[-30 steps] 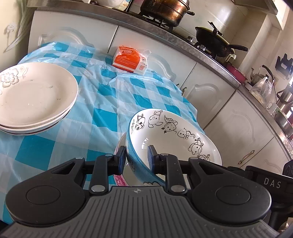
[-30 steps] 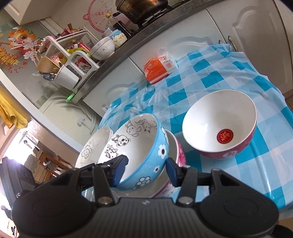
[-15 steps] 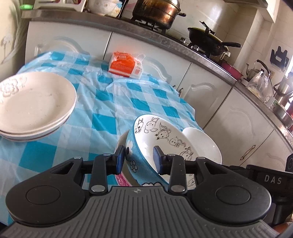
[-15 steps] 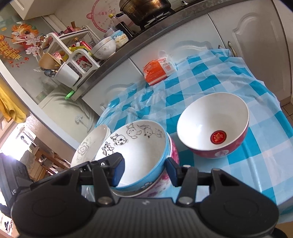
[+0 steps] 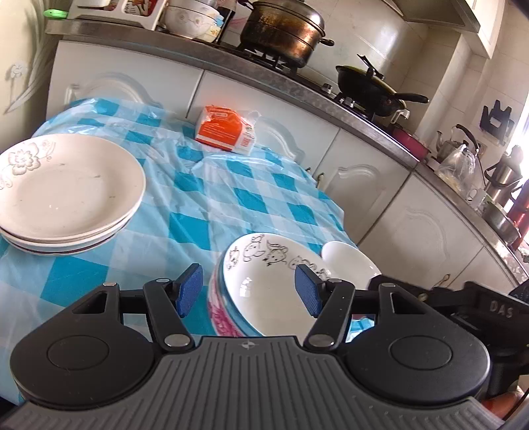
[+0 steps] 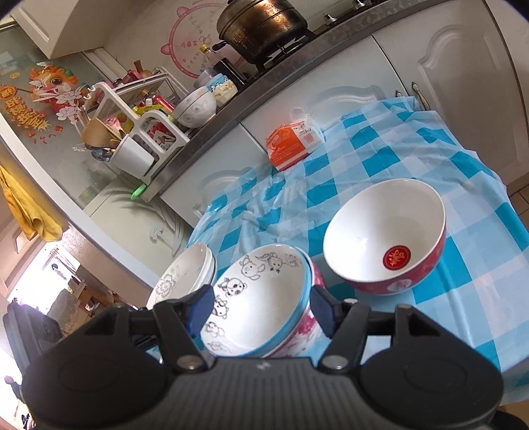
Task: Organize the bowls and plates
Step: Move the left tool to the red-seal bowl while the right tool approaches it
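Note:
A blue bowl with cartoon animals inside (image 5: 264, 281) (image 6: 261, 297) rests nested in a pink-patterned bowl (image 5: 218, 314) (image 6: 310, 327) at the near edge of the table. My left gripper (image 5: 248, 291) straddles its near rim, jaws opening, both blue pads clear of the bowl. From the other side my right gripper (image 6: 261, 309) also has its jaws opening, with the bowl's near wall between the pads and no pad pressing. A red bowl with a white inside (image 6: 383, 235) (image 5: 350, 261) stands beside the stack. Stacked white plates (image 5: 66, 188) (image 6: 185, 274) lie at the table's left.
A blue-checked cloth covers the table (image 5: 198, 215) (image 6: 380, 155). An orange packet (image 5: 224, 129) (image 6: 291, 145) lies at its far edge, against white cabinets. Behind, the counter carries a large pot (image 5: 281, 29), a wok (image 5: 367, 89) and a dish rack (image 6: 132, 132).
Both grippers have widened and let go of the cartoon bowl. The bowl has sunk from tilted to level, seated in the pink bowl.

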Demonstrator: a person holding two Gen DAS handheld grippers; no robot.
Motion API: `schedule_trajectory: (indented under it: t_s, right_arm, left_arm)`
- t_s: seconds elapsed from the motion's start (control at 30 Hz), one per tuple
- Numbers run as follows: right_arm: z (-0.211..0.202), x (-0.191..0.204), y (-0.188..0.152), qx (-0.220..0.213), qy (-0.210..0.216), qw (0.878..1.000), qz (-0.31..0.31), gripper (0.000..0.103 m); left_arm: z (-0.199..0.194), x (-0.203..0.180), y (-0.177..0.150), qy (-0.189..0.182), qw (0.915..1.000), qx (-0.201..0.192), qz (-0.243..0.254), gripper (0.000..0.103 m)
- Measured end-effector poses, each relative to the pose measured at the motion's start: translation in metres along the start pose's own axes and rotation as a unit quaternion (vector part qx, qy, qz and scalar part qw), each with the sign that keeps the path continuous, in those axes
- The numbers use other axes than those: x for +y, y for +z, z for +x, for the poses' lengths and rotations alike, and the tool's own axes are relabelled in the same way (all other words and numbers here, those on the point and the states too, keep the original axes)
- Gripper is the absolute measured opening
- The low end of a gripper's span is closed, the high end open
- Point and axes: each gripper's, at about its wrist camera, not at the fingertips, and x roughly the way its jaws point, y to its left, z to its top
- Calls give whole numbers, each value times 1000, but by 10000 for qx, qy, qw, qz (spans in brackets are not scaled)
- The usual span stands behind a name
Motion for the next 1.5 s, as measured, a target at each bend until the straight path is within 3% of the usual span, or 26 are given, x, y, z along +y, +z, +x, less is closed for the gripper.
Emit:
schedule_trajectory:
  t_s: [0.17, 0.43, 0.9, 1.5]
  right_arm:
    - [-7, -3, 1, -269, -152, 9995, -109, 78]
    - [-15, -16, -1, -645, -258, 9976, 33, 89]
    - [-27, -38, -1, -912, -367, 9946, 337, 96]
    - [-32, -63, -9, -1045, -662, 9912, 481, 100]
  left_arm:
    - [-2, 1, -1, 144, 9999, -81, 17, 79]
    - [-6, -3, -3, 329, 9988, -236, 260, 97]
    - [-4, -13, -4, 306, 9981, -225, 484, 102]
    - [3, -47, 2, -20, 9961, -16, 878, 103]
